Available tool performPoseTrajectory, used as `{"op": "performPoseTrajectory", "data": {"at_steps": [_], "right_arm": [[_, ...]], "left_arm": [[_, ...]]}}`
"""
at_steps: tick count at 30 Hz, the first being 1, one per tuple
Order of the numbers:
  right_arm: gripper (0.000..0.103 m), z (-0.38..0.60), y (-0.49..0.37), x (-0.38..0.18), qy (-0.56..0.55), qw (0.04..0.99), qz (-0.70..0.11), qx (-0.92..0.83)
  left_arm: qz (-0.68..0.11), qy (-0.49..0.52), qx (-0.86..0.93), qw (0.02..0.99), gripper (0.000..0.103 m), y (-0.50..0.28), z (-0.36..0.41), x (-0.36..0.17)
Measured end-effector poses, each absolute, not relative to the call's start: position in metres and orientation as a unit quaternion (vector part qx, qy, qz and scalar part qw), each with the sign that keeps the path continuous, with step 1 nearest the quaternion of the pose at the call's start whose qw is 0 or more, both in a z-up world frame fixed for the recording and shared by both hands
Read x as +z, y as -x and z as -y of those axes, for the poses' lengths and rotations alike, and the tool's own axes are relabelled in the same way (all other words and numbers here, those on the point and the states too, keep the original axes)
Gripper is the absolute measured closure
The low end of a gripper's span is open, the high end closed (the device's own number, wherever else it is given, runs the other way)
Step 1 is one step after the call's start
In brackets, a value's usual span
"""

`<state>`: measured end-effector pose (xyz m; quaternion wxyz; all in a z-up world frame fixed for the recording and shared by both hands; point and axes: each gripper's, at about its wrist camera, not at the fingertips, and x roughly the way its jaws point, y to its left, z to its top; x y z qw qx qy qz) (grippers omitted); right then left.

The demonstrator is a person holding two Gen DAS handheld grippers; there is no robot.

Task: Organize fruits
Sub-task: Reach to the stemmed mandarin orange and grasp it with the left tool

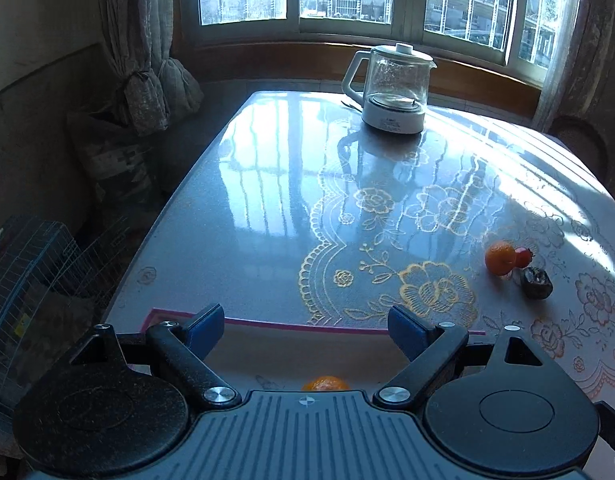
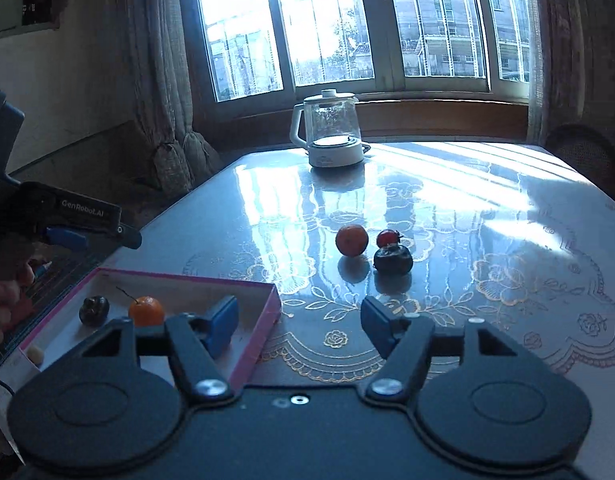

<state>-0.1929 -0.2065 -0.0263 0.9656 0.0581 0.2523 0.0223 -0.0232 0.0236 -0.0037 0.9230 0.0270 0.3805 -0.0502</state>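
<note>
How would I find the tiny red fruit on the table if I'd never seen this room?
Start at the glass kettle by the window and come toward the near end of the shiny flowered table. Three fruits sit bunched together there. The small red one is at the back right, beside the bigger orange and just behind the dark purple fruit; it is the smallest and the only red one.

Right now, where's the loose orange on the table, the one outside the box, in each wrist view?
Left wrist: the loose orange sits at right of centre, touching the small red fruit, dark fruit just nearer.
Right wrist: the same orange sits mid-frame, left of the red and dark fruits, beyond the pink-edged box.
Shared landmark: the glass kettle at the table's window end.
</note>
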Motion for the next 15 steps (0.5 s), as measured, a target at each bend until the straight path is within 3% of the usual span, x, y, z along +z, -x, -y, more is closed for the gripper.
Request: {"op": "performPoseTrajectory", "data": {"at_steps": [6, 15], "right_arm": [[0.026, 0.238, 0.206, -0.026, -0.067, 0.967, -0.243, -0.020], [0.024, 0.287, 0.222, -0.030, -0.094, 0.965, -0.237, -0.057]], "left_arm": [[-0.354, -0.054, -0.113, 0.927, 0.015, -0.003, 0.047, -0.001], [-0.324, -0.127, -0.201, 0.916, 0.015, -0.041, 0.143, -0.032]]}}
